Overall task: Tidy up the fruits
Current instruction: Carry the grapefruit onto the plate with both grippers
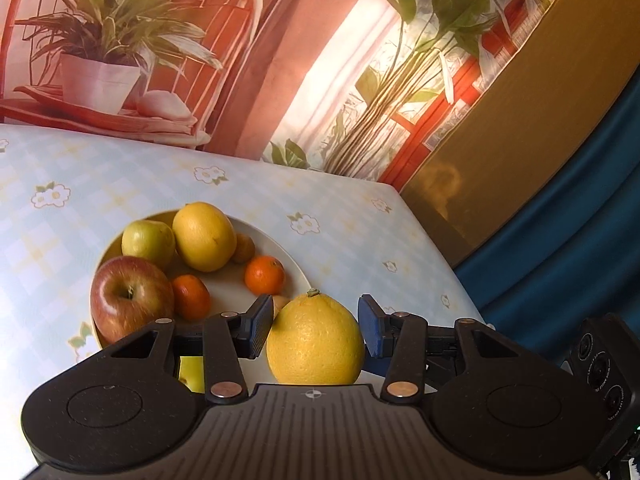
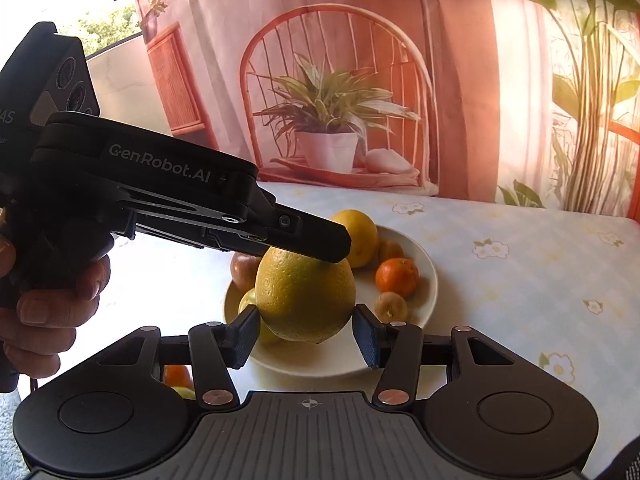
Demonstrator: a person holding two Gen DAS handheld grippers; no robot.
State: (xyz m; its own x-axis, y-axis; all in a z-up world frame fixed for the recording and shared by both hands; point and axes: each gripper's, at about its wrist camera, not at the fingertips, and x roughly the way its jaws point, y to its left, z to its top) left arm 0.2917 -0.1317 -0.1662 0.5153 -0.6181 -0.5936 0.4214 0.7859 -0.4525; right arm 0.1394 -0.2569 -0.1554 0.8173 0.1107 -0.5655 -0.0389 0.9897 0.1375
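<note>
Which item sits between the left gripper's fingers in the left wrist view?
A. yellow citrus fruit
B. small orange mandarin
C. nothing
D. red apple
A: the yellow citrus fruit sits between the left gripper's pads, which touch it on both sides; the red apple and the mandarins lie behind it on the plate.

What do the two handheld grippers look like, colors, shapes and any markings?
Both are matte black. The left gripper has GenRobot.AI in pale letters on its side and a camera block with round lenses at the rear. The right gripper shows a ribbed grey top plate with a crosshair mark, round discs, metal pivot pins and dark blue ribbed pads.
</note>
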